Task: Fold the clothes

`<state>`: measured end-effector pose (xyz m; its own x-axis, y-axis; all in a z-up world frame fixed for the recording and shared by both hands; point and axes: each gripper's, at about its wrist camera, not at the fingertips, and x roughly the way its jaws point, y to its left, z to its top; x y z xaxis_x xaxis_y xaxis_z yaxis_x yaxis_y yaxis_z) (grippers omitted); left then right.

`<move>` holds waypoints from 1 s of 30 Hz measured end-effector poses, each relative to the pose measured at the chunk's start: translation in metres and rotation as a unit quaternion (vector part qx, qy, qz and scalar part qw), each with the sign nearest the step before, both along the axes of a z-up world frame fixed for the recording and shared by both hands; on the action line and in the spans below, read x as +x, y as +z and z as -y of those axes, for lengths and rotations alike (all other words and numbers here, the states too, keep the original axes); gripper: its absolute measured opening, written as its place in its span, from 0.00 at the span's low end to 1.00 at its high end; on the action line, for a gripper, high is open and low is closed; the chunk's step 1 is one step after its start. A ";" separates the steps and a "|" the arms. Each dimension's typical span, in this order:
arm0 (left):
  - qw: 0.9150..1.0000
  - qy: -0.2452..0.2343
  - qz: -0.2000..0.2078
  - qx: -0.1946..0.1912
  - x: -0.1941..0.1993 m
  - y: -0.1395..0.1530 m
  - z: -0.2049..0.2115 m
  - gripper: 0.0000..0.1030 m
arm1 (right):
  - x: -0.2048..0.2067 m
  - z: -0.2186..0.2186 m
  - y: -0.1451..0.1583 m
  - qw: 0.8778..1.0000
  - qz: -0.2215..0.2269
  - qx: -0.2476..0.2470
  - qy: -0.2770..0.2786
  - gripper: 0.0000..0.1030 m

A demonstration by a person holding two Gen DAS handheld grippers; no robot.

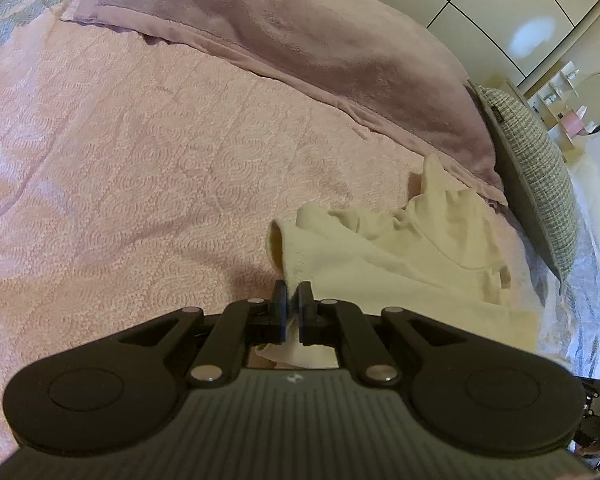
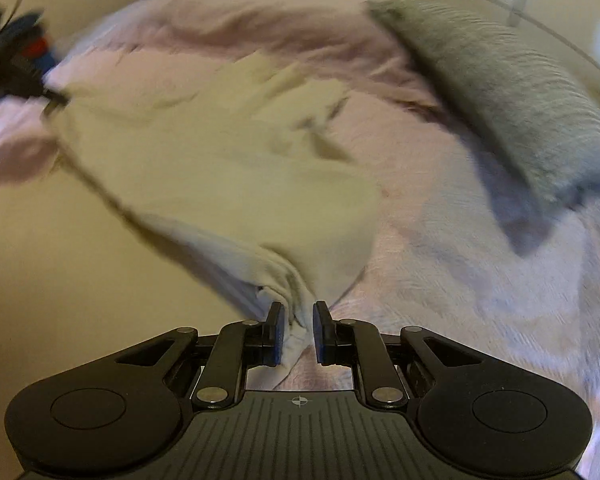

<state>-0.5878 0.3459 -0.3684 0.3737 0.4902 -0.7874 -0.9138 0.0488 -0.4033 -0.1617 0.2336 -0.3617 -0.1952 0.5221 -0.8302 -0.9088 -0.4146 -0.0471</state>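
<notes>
Left claw (image 1: pixel 293 294) nipped tight on hem of cream garment (image 1: pixel 400 256); right claw (image 2: pixel 298 312) narrow, clamping a bunched corner of same garment (image 2: pixel 220 160), which spans between them over pink bedspread (image 1: pixel 140 160); no legible writing in either view. Left view only: mauve blanket (image 1: pixel 300 48), cabinets, mirror; right view, blurred: grey pillow (image 2: pixel 500 100), left claw at far edge (image 2: pixel 16 64).

Left gripper (image 1: pixel 293 300): black linkage arms showing silver round pivot pins; two round black discs flanking a ribbed dark grey body bearing a small white mark.
Right gripper (image 2: pixel 298 318): matching black arms, silver pins, ribbed grey body carrying a crosshair mark.
Right fingers (image 2: pixel 277 332): wearing blue pads.
</notes>
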 end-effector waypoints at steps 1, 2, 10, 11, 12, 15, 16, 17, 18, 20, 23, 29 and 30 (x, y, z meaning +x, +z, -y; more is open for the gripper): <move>1.000 0.001 0.000 -0.001 0.000 0.000 0.000 0.02 | 0.000 -0.002 0.000 1.000 0.005 -0.008 0.013 0.13; 1.000 0.001 0.000 -0.001 -0.001 0.000 0.000 0.03 | 0.002 -0.002 0.003 1.000 0.001 -0.014 0.022 0.13; 1.000 0.010 0.007 -0.006 -0.001 -0.003 0.001 0.03 | 0.018 -0.012 0.008 0.999 -0.029 -0.015 0.010 0.13; 1.000 0.010 0.008 -0.006 -0.001 -0.003 0.001 0.03 | 0.012 -0.014 0.004 0.999 -0.019 -0.016 0.026 0.13; 1.000 0.009 0.008 -0.006 -0.001 -0.003 0.001 0.03 | 0.004 -0.014 -0.002 0.999 -0.003 -0.015 0.040 0.13; 1.000 0.006 0.006 -0.006 -0.003 -0.002 0.002 0.03 | -0.012 -0.007 -0.011 0.996 0.033 -0.005 0.078 0.03; 1.000 0.006 0.006 -0.006 -0.004 -0.002 0.002 0.03 | -0.014 -0.003 -0.011 0.996 0.040 0.006 0.074 0.01; 1.000 0.006 0.006 -0.006 -0.004 -0.002 0.002 0.03 | -0.014 0.002 -0.010 0.997 0.044 0.016 0.059 0.01; 1.000 0.007 0.007 -0.007 -0.005 -0.002 0.002 0.03 | -0.013 0.006 -0.009 0.998 0.049 0.027 0.043 0.01; 1.000 0.012 0.013 -0.011 -0.008 -0.004 0.003 0.03 | -0.012 0.017 -0.009 0.997 0.054 0.050 -0.003 0.01; 0.999 0.024 0.025 -0.021 -0.011 -0.009 0.004 0.03 | -0.026 0.037 -0.024 0.992 0.097 0.072 -0.029 0.01; 0.999 0.028 0.028 -0.028 -0.014 -0.012 0.004 0.03 | -0.051 0.044 -0.042 0.988 0.152 0.034 -0.005 0.08; 0.999 0.027 0.027 -0.027 -0.015 -0.012 0.004 0.03 | -0.043 0.036 -0.034 0.993 0.118 0.003 -0.027 0.08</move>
<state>-0.6024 0.3422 -0.3802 0.3915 0.4683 -0.7921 -0.8909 -0.0225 -0.4536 -0.2044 0.1972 -0.3957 0.0320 0.5311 -0.8467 -0.8931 -0.3652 -0.2628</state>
